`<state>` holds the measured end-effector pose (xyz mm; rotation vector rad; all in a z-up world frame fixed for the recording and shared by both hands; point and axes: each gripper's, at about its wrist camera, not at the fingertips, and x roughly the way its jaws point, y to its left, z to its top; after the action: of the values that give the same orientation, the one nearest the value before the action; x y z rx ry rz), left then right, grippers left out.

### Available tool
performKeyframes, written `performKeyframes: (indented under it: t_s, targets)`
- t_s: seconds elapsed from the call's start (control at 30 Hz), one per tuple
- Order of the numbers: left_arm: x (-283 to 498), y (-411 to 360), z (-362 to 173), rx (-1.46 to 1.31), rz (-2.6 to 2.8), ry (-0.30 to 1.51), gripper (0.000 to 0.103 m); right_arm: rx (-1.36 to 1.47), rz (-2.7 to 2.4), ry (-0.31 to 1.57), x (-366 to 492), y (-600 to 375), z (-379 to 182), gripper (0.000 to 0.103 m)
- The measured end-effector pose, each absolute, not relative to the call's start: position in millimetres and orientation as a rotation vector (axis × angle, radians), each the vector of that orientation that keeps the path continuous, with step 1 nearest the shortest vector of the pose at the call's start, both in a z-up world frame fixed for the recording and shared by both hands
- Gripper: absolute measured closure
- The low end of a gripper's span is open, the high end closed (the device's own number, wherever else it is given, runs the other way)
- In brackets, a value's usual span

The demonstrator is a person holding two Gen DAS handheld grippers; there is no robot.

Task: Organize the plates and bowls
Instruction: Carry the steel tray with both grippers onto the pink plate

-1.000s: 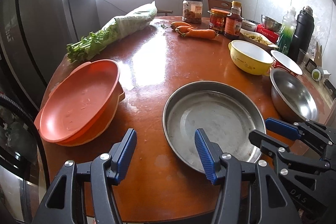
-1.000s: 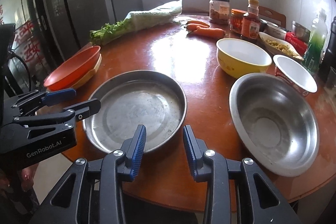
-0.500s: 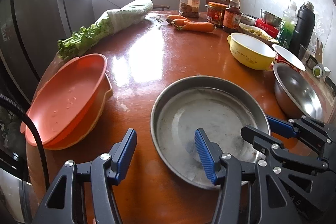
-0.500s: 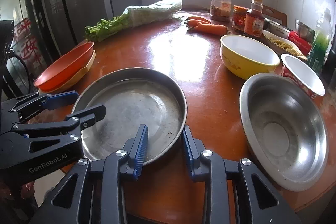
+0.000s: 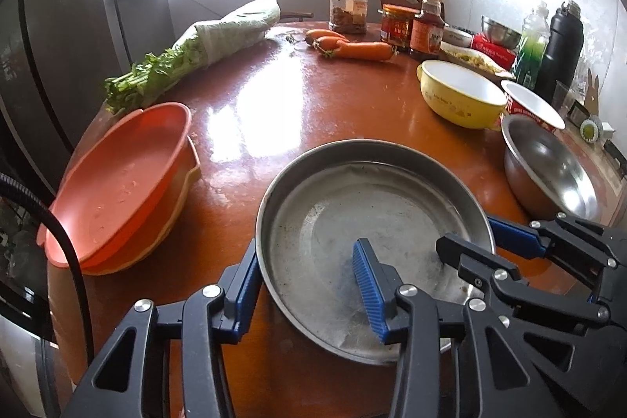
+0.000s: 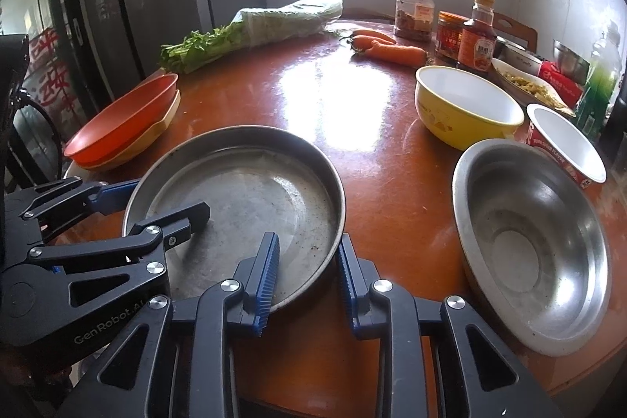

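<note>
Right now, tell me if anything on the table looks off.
The orange plates sit tilted at the table edge, their left side seeming to overhang. The steel pan looks smudged and gritty inside. Nothing is spilled.

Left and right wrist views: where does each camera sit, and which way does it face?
Left wrist: on the left gripper, facing forward-down over the metal pan; jaws, just closing, straddle its near-left rim; right gripper shows.
Right wrist: on the right gripper, same heading; jaws, just closing, straddle the near-right rim; left gripper shows.
Shared: pan, table, both grippers.
</note>
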<state>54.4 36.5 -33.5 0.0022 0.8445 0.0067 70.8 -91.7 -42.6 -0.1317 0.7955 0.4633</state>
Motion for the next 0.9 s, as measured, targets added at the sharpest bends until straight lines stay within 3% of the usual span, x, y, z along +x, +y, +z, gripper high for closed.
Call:
performKeyframes:
  t_s: [0.4,0.9]
  targets:
    - [33.9,62.2,9.0,-0.019,0.036,0.743,0.057,-0.151,0.497,0.702,54.3,-71.7,-2.7,0.073]
    - [34.2,149.7,51.6,-0.064,0.129,0.666,0.057,-0.198,0.601,0.602,64.8,13.0,48.1,0.073]
